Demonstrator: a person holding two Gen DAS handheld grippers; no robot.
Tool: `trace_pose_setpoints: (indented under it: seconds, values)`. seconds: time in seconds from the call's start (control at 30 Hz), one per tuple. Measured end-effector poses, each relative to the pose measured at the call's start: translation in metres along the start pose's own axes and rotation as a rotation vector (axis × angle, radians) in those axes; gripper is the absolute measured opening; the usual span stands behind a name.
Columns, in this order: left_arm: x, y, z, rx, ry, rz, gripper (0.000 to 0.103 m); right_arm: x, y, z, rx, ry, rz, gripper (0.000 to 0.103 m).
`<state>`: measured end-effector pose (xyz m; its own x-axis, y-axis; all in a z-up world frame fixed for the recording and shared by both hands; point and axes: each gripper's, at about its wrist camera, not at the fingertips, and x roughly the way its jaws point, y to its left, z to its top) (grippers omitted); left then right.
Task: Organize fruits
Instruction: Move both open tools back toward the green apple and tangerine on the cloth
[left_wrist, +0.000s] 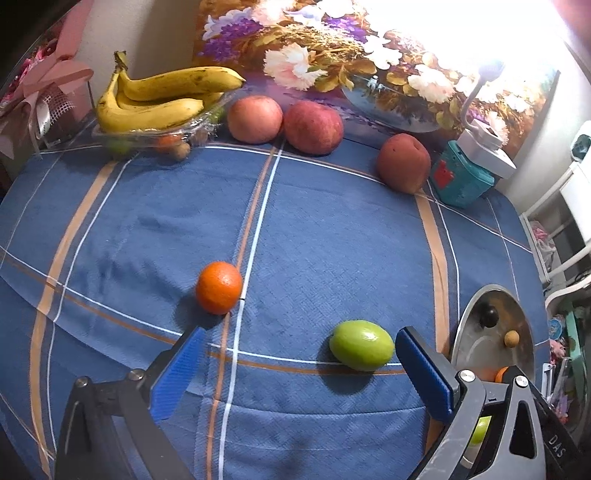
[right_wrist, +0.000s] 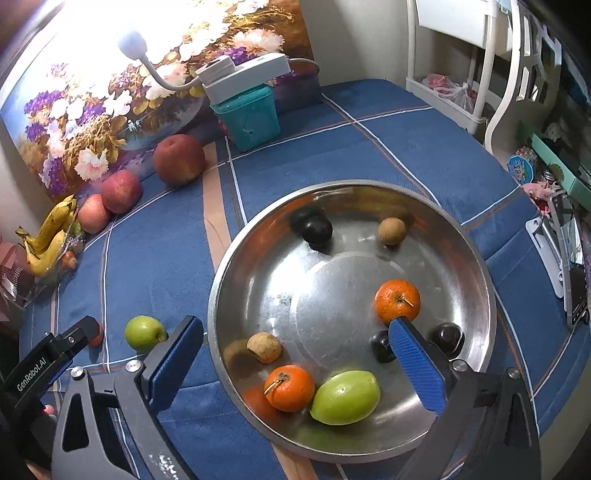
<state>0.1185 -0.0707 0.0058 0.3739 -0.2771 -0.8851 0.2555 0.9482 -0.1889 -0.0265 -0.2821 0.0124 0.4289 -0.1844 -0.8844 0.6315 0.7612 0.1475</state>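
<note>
Seven small fruits already lie in the round steel bowl (right_wrist: 221, 295) beneath the right gripper's (right_wrist: 295, 336) spread, empty fingers, while between the left gripper's (left_wrist: 299, 350) wide-open, empty fingers a glossy green oval fruit (left_wrist: 361, 344) and a round orange tangerine (left_wrist: 218, 287) remain on the blue-clothed counter (left_wrist: 332, 240).

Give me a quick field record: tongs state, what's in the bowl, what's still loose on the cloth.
left tongs: open, nothing held
right tongs: open, nothing held, over the bowl
steel bowl: two oranges, one green fruit, three dark fruits, two small brown fruits
loose near left tongs: orange, green fruit on the cloth
along the back: three apples, bananas on a clear tray
surface: blue checked cloth
</note>
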Motion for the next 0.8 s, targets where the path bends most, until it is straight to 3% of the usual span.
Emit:
trace_pose_setpoints:
  seconds: [0.37, 0.57, 0.8]
  values:
    - [-0.016, 0.020, 0.013, 0.029, -0.061, 0.068, 0.103, -0.001, 0.018, -0.003, -0.023, -0.015, 0.069, 0.101]
    - [-0.030, 0.049, 0.029, 0.075, -0.091, 0.112, 0.103, -0.001, 0.058, -0.009, -0.114, 0.005, 0.139, 0.101]
    - [-0.038, 0.091, 0.038, -0.009, -0.115, 0.114, 0.103, -0.003, 0.097, -0.017, -0.171, 0.023, 0.230, 0.101]
